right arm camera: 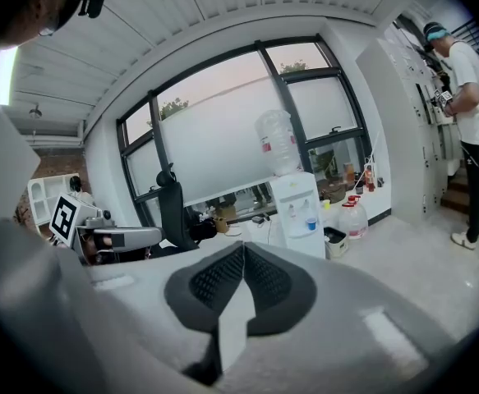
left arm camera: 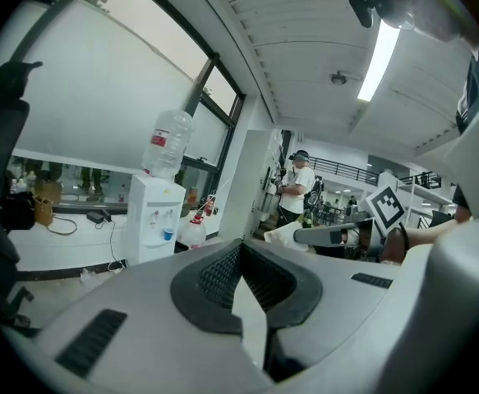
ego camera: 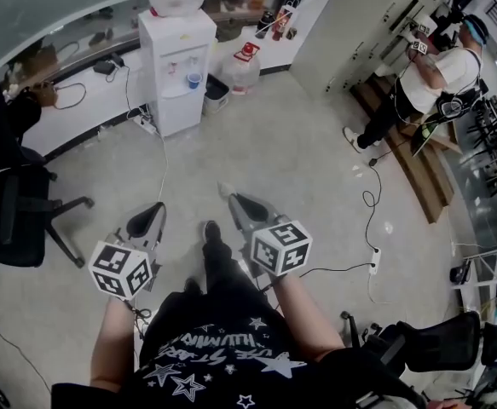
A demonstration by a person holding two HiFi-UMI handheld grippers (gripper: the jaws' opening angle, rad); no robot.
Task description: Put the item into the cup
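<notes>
The left gripper (ego camera: 156, 210) and right gripper (ego camera: 231, 198) are pale grey, their ribbed pads (left arm camera: 223, 273) black. Each carries a white cube (ego camera: 120, 269) patterned with black squares. The holder's shirt (ego camera: 222, 348) is black with white stars and lettering. The water cooler (ego camera: 176, 66) is white, with a blue cup (ego camera: 193, 80) and a red label on its clear bottle (left arm camera: 169, 150). The office chair (ego camera: 14, 211) is black; the floor (ego camera: 299, 143), light grey.

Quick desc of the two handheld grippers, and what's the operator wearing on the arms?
Left gripper and right gripper: pale grey plastic shells tapering to a point, black ribbed pads inside. Each carries a white cube printed with black square markers. Short-sleeved black T-shirt with white stars and lettering.
</notes>
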